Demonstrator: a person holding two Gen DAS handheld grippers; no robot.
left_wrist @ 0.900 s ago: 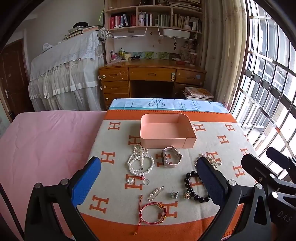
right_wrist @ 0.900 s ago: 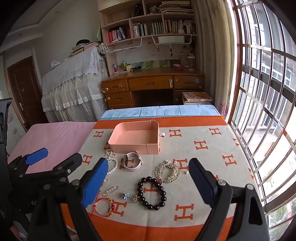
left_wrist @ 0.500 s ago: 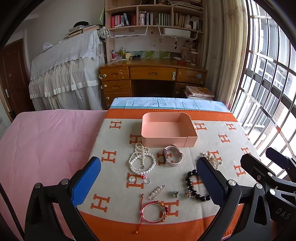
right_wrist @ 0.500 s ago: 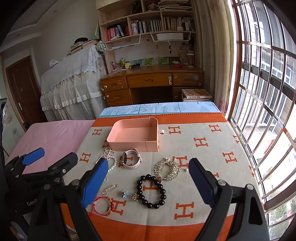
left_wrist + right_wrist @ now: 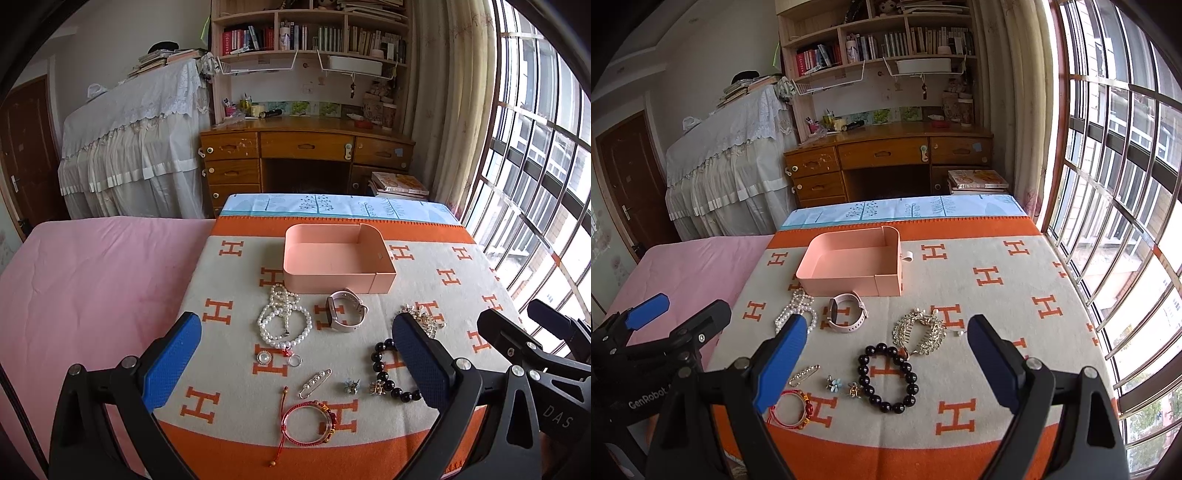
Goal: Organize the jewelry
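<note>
- The blanket point(image 5: 461, 258), cream with orange H marks, is lying under everything, and the pink sheet point(image 5: 92, 280) is spreading out to its left.
- The left gripper point(image 5: 297, 356) is hanging over the blanket's near edge with its blue pads point(image 5: 171, 360) spread wide, gripping nothing.
- The right gripper point(image 5: 886, 354) is hovering just right of the left one, its jaws also gaping wide and holding nothing.
- The tray point(image 5: 338, 282), a pink open box, is sitting toward the far side of the blanket, and every other piece is lying nearer than it.
- The pearls point(image 5: 284, 319) are lying coiled just in front of the tray's left corner.
- The watch point(image 5: 345, 310) is resting on its side just in front of the tray, right of the pearls.
- The black beads point(image 5: 888, 376) are forming a loop well in front of the tray, to the right.
- The comb point(image 5: 919, 332), gold and ornate, is lying between the tray and the black beads, touching the beads' far edge.
- The red bracelet point(image 5: 308, 422) is sitting farthest from the tray, on the orange border.
- The pin point(image 5: 314, 377) is lying slanted between the pearls and the red bracelet.
- A round brooch point(image 5: 264, 357) and a ring point(image 5: 294, 360) are sitting just in front of the pearls.
- A blue flower point(image 5: 834, 383) and a gold charm point(image 5: 854, 390) are lying just left of the black beads.
</note>
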